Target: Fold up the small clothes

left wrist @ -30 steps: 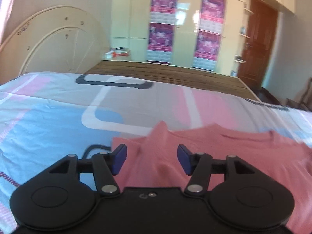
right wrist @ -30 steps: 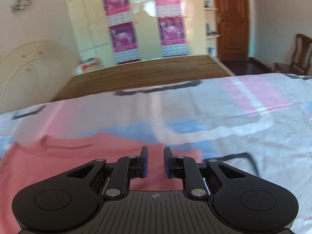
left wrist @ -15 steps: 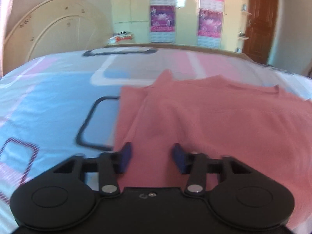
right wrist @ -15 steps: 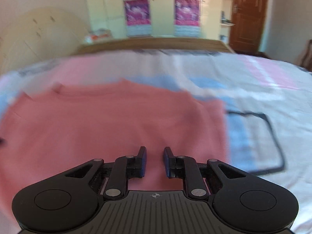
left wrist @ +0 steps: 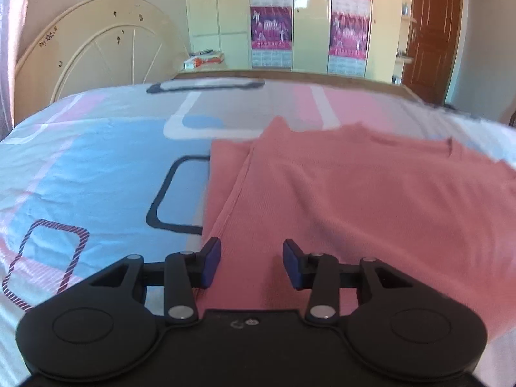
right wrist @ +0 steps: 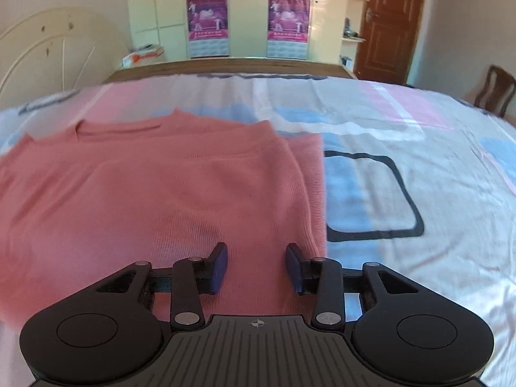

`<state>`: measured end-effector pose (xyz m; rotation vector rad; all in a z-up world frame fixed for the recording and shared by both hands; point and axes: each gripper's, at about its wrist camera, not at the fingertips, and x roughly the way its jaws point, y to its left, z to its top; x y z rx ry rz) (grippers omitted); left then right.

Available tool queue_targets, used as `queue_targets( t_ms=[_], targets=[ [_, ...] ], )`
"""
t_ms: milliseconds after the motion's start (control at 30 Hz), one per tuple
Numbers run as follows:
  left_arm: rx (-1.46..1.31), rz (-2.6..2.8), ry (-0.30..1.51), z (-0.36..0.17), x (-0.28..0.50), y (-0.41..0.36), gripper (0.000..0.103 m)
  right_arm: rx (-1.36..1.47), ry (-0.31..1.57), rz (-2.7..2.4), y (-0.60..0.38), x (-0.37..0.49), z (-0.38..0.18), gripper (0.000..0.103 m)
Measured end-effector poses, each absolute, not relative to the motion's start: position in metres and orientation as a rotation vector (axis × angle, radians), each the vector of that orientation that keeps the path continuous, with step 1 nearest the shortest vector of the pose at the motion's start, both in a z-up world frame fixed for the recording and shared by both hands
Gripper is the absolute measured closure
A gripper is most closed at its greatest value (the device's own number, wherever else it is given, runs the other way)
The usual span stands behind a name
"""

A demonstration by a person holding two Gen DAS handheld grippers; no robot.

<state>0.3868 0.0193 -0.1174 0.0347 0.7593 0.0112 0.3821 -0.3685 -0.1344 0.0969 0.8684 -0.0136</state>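
Note:
A pink shirt (left wrist: 354,200) lies flat on the patterned bedsheet (left wrist: 96,167), its sides folded in and its neckline at the far end. My left gripper (left wrist: 251,250) hovers over the shirt's near left edge. It is open, and the cloth lies below the pads, not pinched. In the right wrist view the same pink shirt (right wrist: 161,193) fills the left half. My right gripper (right wrist: 256,253) sits over its near right edge, close to the folded side. Its jaws are opening, and only flat cloth lies under the gap.
The sheet (right wrist: 419,167) spreads wide to the right of the shirt. A cream headboard (left wrist: 96,51) stands at the far left. Behind the bed are a wardrobe with purple posters (left wrist: 271,22) and a brown door (right wrist: 390,22). A wooden chair (right wrist: 495,88) stands at the right.
Both grippers have tipped downward and come closer over the shirt's near part. The left jaws have narrowed. The right jaws, nearly shut before, have spread apart.

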Motion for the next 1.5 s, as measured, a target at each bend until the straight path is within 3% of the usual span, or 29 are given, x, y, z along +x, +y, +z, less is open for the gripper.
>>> queue_targets(
  t_ms=[167,467,733,1100,1300,1400,1500],
  targets=[
    [-0.009,-0.077,0.764,-0.103,0.376,-0.008,0.048,0.185,0.837,0.066,-0.354,0.368,-0.112,0.064],
    [0.028,-0.131,0.866,-0.137,0.37,-0.044,0.037,0.106,0.878,0.104,-0.32,0.353,-0.13,0.063],
    [0.016,-0.104,0.875,-0.137,0.361,-0.037,0.037,0.09,0.89,0.06,-0.344,0.331,-0.138,0.063],
    [0.013,-0.094,0.903,-0.137,0.353,-0.029,0.029,0.046,0.922,0.016,-0.343,0.323,-0.14,0.062],
    [-0.006,-0.111,0.931,-0.134,0.357,-0.025,0.026,0.148,0.894,0.03,-0.335,0.32,-0.114,0.062],
    [-0.024,-0.111,0.941,-0.129,0.36,-0.022,0.025,0.139,0.882,0.059,-0.319,0.322,-0.102,0.059],
    [-0.027,-0.119,0.899,-0.118,0.358,-0.021,0.023,0.106,0.862,0.086,-0.298,0.329,-0.093,0.05]
  ],
)
